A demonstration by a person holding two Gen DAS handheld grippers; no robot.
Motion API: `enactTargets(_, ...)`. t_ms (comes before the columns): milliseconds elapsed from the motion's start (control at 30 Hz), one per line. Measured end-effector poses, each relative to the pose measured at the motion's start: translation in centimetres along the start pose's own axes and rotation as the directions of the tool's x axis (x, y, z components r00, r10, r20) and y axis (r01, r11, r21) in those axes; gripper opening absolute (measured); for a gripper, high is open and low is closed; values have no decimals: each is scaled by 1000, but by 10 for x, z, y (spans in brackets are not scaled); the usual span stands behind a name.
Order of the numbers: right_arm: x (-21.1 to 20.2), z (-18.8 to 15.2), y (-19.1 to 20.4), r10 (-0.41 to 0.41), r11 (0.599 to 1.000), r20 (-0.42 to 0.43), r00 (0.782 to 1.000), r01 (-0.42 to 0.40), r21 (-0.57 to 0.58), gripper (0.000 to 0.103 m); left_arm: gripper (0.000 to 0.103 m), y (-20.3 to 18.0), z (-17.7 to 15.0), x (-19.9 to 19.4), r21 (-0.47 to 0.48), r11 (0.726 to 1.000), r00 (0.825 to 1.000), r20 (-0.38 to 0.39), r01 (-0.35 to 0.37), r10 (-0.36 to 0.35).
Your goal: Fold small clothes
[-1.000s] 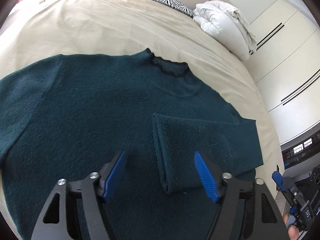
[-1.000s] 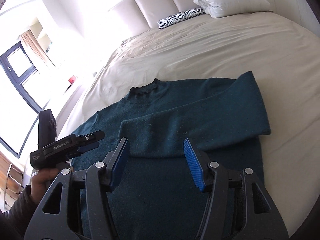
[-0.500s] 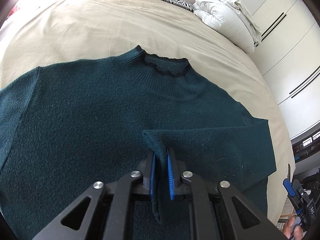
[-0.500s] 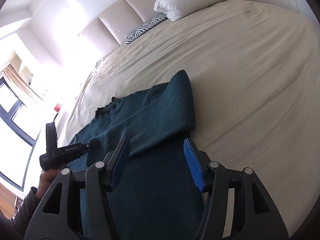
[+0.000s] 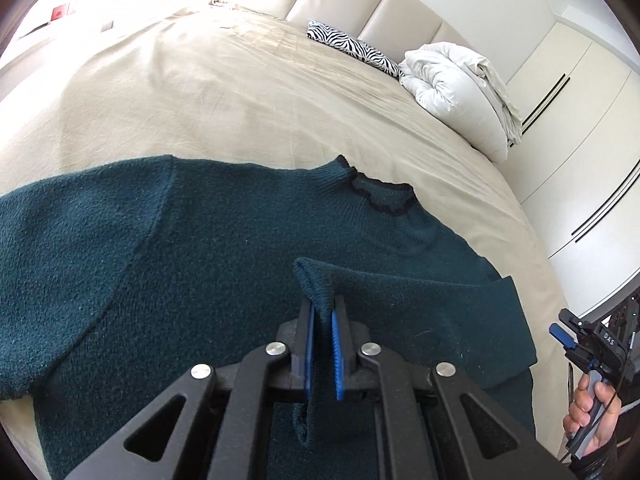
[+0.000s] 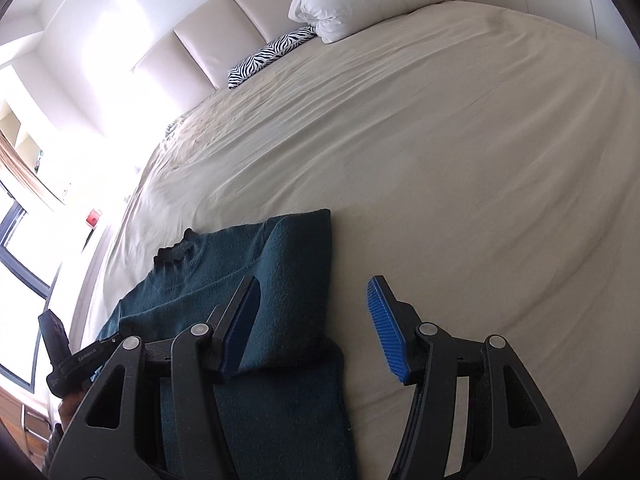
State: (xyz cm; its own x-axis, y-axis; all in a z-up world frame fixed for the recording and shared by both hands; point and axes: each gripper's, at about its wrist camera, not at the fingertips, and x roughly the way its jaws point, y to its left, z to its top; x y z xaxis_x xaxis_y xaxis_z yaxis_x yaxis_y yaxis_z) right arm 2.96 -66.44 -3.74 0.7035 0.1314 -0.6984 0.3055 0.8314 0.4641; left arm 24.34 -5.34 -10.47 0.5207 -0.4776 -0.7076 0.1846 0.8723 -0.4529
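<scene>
A dark teal knit sweater [image 5: 168,264] lies flat on the beige bed, collar [image 5: 380,196] toward the headboard. Its right sleeve [image 5: 420,312] is folded across the chest. My left gripper [image 5: 321,320] is shut on the cuff end of that sleeve and lifts it slightly off the body. In the right wrist view the sweater [image 6: 288,280] lies at lower left. My right gripper [image 6: 312,312] is open and empty, its left finger over the folded sleeve, its right finger over bare sheet. The right gripper also shows at the edge of the left wrist view [image 5: 576,344].
The beige bed sheet [image 6: 440,160] stretches far beyond the sweater. A white bundled duvet [image 5: 460,88] and a zebra pillow [image 5: 352,44] lie near the padded headboard. White wardrobe doors [image 5: 580,152] stand to the right. A window [image 6: 16,248] is at the left.
My left gripper closed on the sleeve cuff and has raised it slightly. My right gripper has swung right, off the sweater's middle to its right edge, staying open.
</scene>
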Motion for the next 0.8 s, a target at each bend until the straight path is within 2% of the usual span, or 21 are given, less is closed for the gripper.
enactTargets(167,55,29,-1,3,1000,-89,996,-2,8,54,8,-3,0,12,45,999,1000,-1,-26,26)
enactTargets(267,88,39,0,18,1000,-141,990,-15,27,52,8,4,0,14,20,1000,1000,17,1,-2)
enactTargets(333,111,44,-4,24,997,-178,984,-10,74,35,8,4,1,13,32,999,1000,28,8,-9)
enactTargets(367,119,46,-7,27,995,-191,981,-9,94,31,8,3,1,13,45,999,1000,30,-2,1)
enactTargets(400,125,47,-10,32,994,-198,980,-11,106,22,8,3,1,14,49,999,1000,27,-11,9)
enactTargets(433,131,49,-10,27,995,-201,979,-6,102,10,9,4,0,15,47,999,999,28,-18,17)
enactTargets(467,135,50,-10,6,996,-202,979,12,87,7,9,7,-1,17,39,999,999,31,-19,18)
enactTargets(667,139,46,-12,-44,996,-190,981,58,71,4,9,14,-6,22,31,999,999,47,-10,9)
enactTargets(800,149,44,-22,-13,990,-169,986,36,139,3,10,19,-8,22,15,1000,999,41,7,-8)
